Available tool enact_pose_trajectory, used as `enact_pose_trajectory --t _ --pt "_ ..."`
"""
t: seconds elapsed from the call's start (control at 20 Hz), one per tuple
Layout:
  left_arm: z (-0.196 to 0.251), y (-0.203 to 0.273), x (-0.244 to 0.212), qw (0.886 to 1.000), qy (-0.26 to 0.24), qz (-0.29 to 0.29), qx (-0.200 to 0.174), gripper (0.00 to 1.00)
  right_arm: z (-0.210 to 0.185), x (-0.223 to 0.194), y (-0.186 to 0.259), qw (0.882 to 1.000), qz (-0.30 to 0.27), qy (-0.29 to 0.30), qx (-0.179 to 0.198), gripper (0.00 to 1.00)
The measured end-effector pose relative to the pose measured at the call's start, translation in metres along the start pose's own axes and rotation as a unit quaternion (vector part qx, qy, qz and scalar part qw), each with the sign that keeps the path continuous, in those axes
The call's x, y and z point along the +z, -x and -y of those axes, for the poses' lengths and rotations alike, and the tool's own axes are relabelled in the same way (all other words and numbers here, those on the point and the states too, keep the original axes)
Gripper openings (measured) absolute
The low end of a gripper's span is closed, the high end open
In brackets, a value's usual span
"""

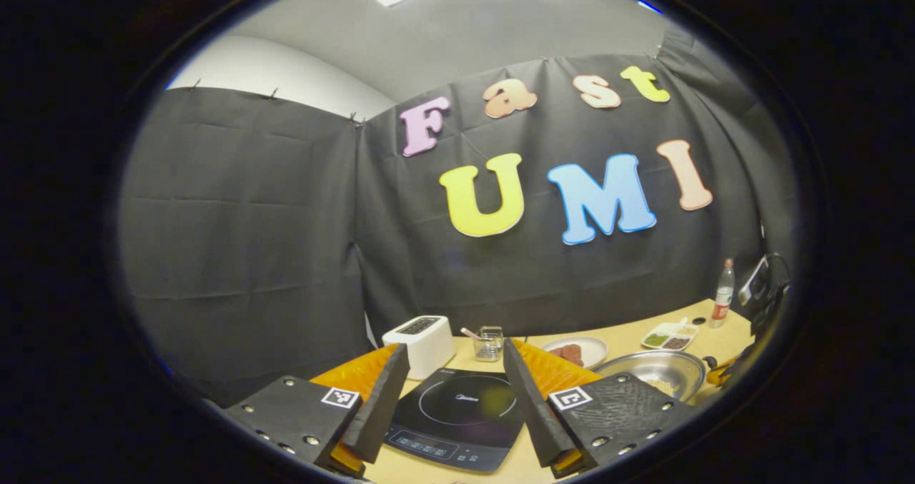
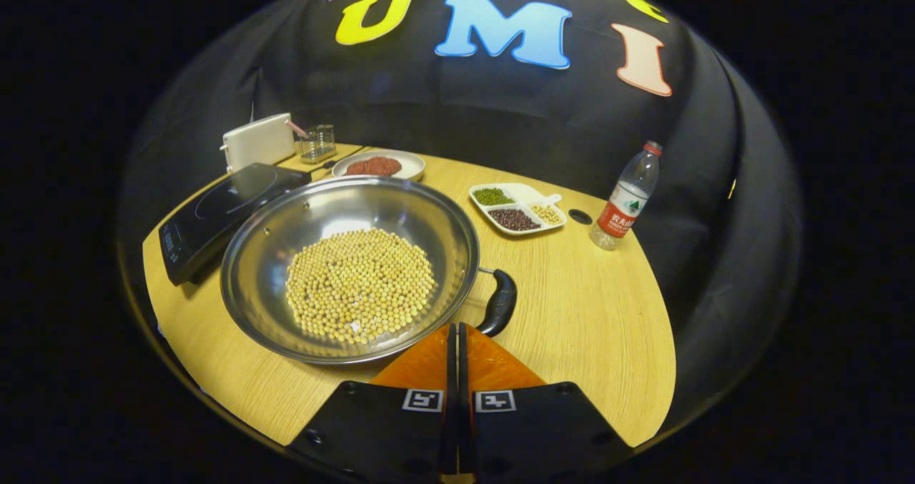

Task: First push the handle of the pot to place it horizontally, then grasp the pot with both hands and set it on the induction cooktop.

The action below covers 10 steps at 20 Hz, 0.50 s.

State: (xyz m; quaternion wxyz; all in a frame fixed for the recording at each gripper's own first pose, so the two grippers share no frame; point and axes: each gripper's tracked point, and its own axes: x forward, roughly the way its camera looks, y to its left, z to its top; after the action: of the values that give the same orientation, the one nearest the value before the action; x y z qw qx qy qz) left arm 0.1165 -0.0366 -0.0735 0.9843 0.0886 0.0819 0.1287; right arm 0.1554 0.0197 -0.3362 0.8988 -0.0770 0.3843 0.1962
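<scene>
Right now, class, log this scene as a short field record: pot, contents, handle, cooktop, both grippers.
pot: steel pot on the table, beside the cooktop
contents: pale beans
handle: black handle by the right gripper's tips
cooktop: induction cooktop, bare
left gripper: left gripper open, above cooktop
right gripper: right gripper shut, holding nothing

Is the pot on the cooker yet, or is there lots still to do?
Not yet. The pot, full of beans, sits on the table beside the cooktop, so nothing looks done. In hand: the right gripper, jaws shut, is at the pot's rim near the handle, seemingly ready to push. The left gripper is open over the cooktop. Left: turning the handle, the two-handed lift, the placing.
</scene>
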Motion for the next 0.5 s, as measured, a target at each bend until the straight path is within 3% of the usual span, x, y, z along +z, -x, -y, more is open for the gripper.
enact_pose_trajectory --t 0.15,0.25,0.35,0.5 --pt "0.023 -0.010 0.000 1.000 -0.005 0.002 -0.019 0.78 0.008 0.034 0.020 0.997 0.071 -0.035 0.002 0.08" --pt "0.045 -0.018 -0.007 0.999 0.002 -0.006 -0.046 0.78 0.014 0.044 0.028 0.995 0.089 -0.052 -0.003 0.42" --pt "0.061 -0.030 -0.012 0.998 0.008 -0.011 -0.067 0.78 0.025 0.046 0.033 0.993 0.095 -0.066 -0.022 0.94" --pt "0.086 -0.051 -0.026 0.993 0.028 -0.029 -0.109 0.79 0.032 0.046 0.040 0.992 0.095 -0.075 -0.040 0.97"
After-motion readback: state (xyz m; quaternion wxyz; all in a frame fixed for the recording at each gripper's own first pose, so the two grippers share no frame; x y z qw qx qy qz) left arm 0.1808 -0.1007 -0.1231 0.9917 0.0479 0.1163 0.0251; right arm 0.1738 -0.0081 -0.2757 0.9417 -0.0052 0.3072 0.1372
